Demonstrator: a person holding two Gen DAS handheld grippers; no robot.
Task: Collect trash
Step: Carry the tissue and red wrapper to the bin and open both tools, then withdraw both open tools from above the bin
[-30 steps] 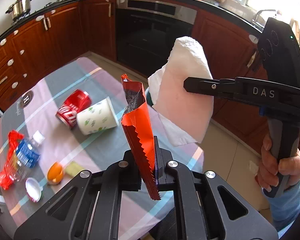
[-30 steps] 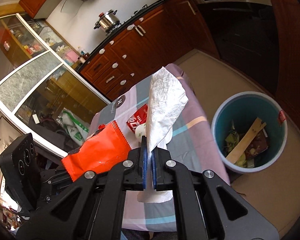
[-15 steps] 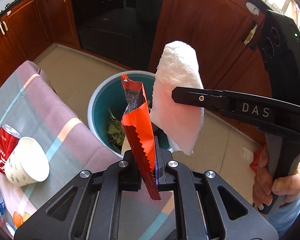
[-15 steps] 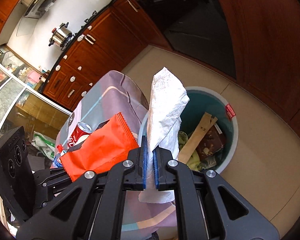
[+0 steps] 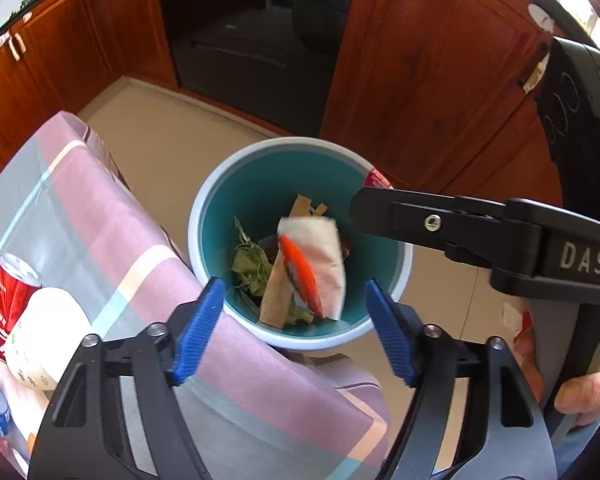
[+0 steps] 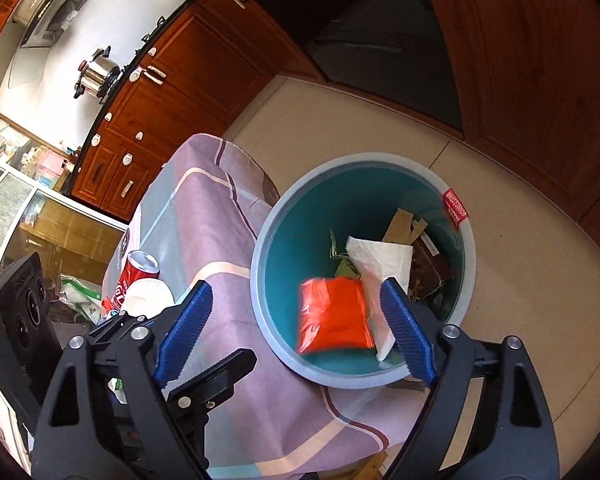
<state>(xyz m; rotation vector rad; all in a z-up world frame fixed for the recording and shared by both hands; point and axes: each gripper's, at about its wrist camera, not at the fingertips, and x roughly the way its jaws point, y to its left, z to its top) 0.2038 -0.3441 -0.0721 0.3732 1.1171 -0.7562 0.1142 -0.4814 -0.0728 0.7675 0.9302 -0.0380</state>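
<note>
orange wrapper (image 6: 334, 314) and napkin (image 6: 382, 264) fall into the bin (image 6: 260, 280), centre frame. my left gripper (image 5: 294, 330) and right gripper (image 6: 296, 332) have just been opening, both empty. next i fetch the can (image 5: 8, 304) at lower left.

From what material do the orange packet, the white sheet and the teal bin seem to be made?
Orange packet: probably thin plastic film, glossy, though motion blur leaves this open. White sheet: soft paper, like a napkin or towel; matte, crumpled, folded. Teal bin: likely moulded plastic; smooth, evenly coloured wall with a paler rim.
</note>
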